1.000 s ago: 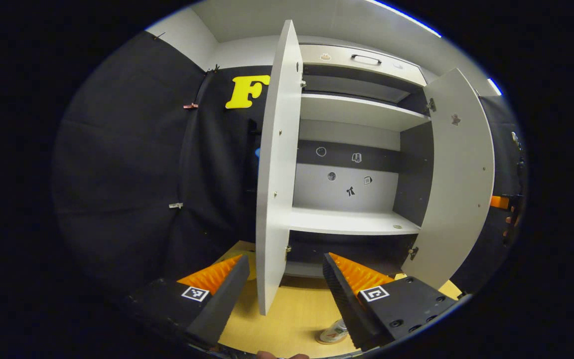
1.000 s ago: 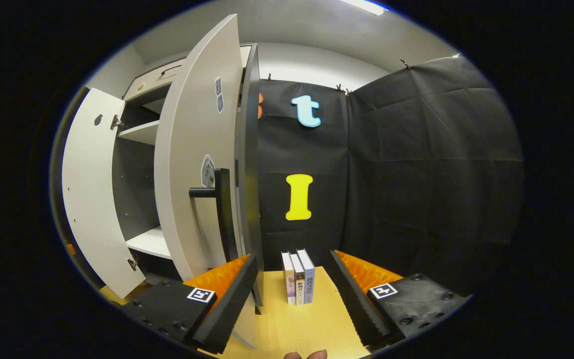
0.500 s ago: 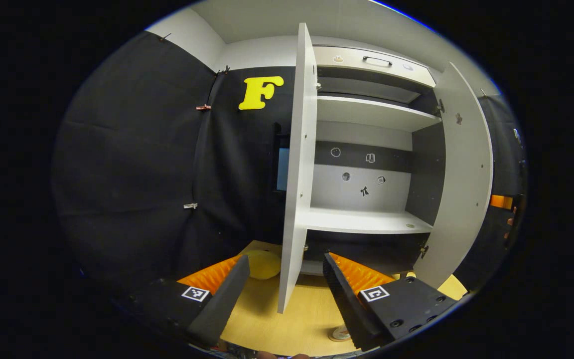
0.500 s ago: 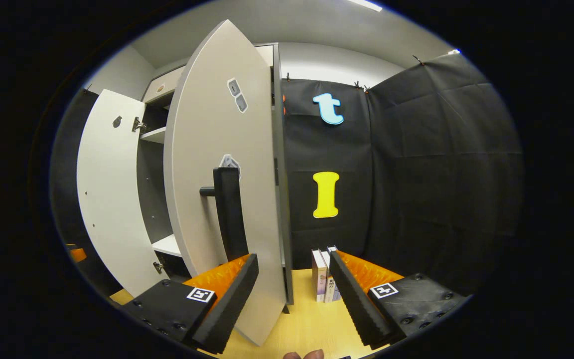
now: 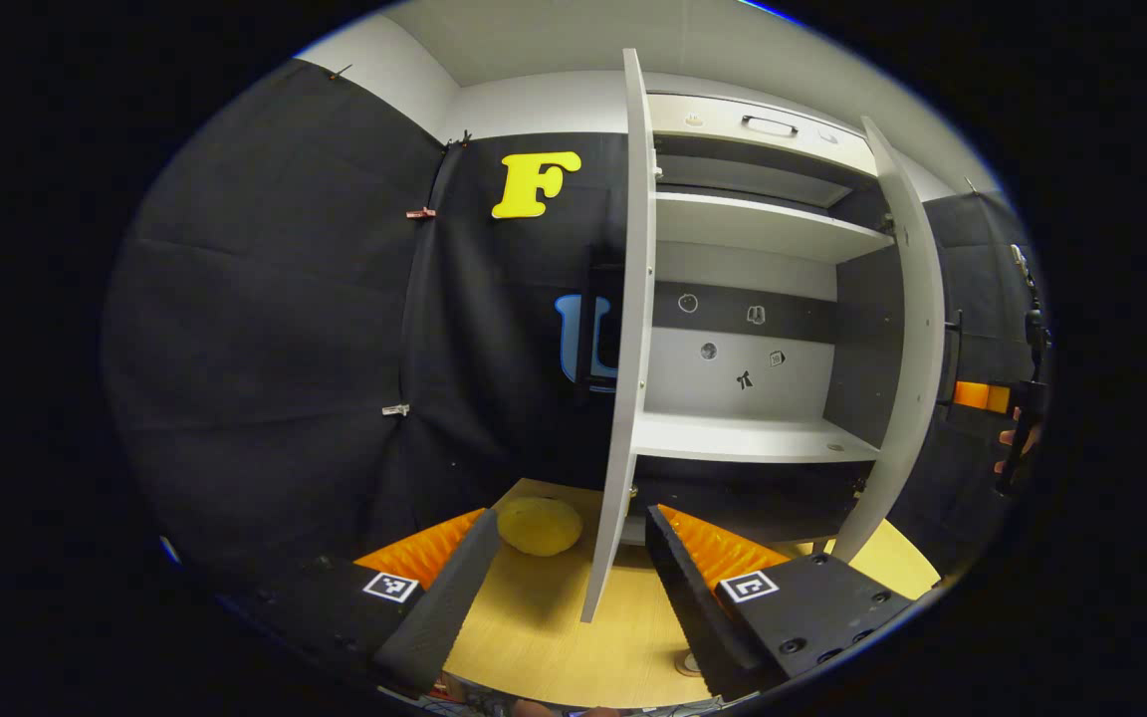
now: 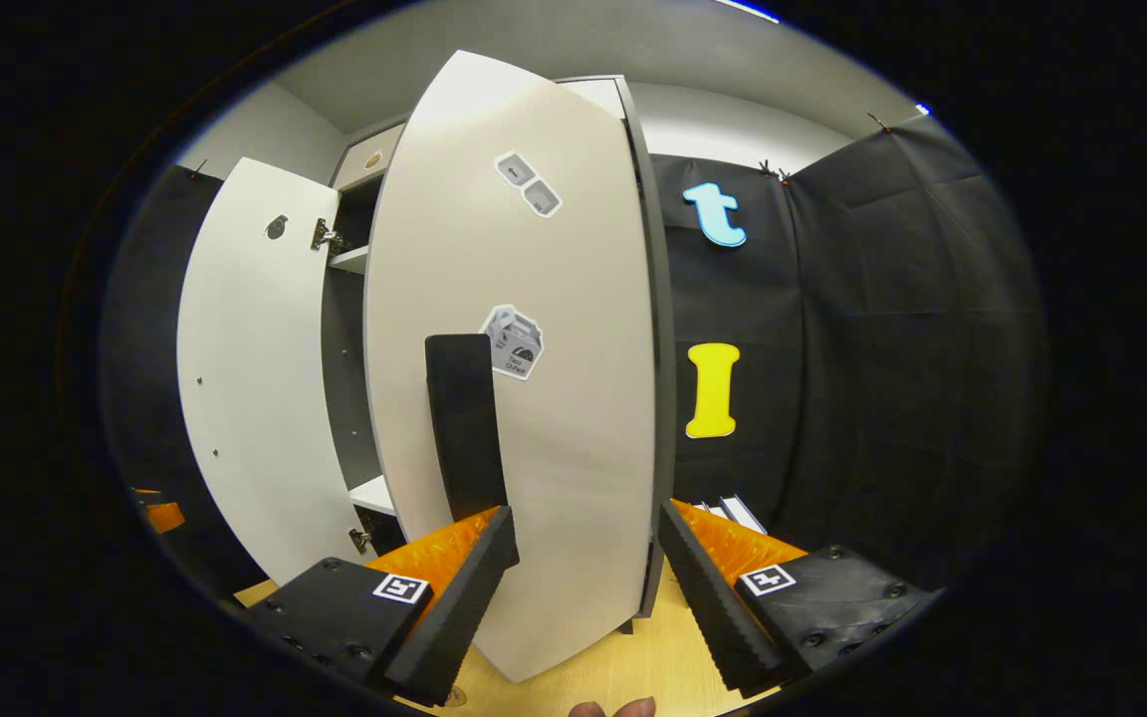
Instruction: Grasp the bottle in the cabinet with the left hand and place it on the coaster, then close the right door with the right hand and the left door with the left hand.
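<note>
Nearest to us in the right gripper view, our right gripper point(image 6: 578, 588) has its fingers spread wide with nothing between them, hovering just off the outer face of the right door point(image 6: 534, 398). The door's dark handle point(image 6: 462, 423) stands just above the left finger; we cannot tell whether either finger is touching the panel. We judge the step in hand to be closing the right door — it looks partly swung in, not yet flush.

In the left gripper view, our left gripper point(image 5: 566, 588) is likewise parted and empty, with the edge of the left door point(image 5: 623, 398) standing between its fingers, seen nearly edge-on. Low by its right finger a small round thing point(image 5: 688, 662) sits on the wooden tabletop point(image 5: 544, 637) — possibly the coaster, but too hidden to say, and we cannot make out the bottle there. A yellow lump point(image 5: 539, 526) lies a little farther back on the table.

Beyond, the cabinet point(image 5: 763, 119) shelves look bare, so we take the bottle to be already out.

Next, the right gripper should press the door fully home; then the left takes its turn.
</note>
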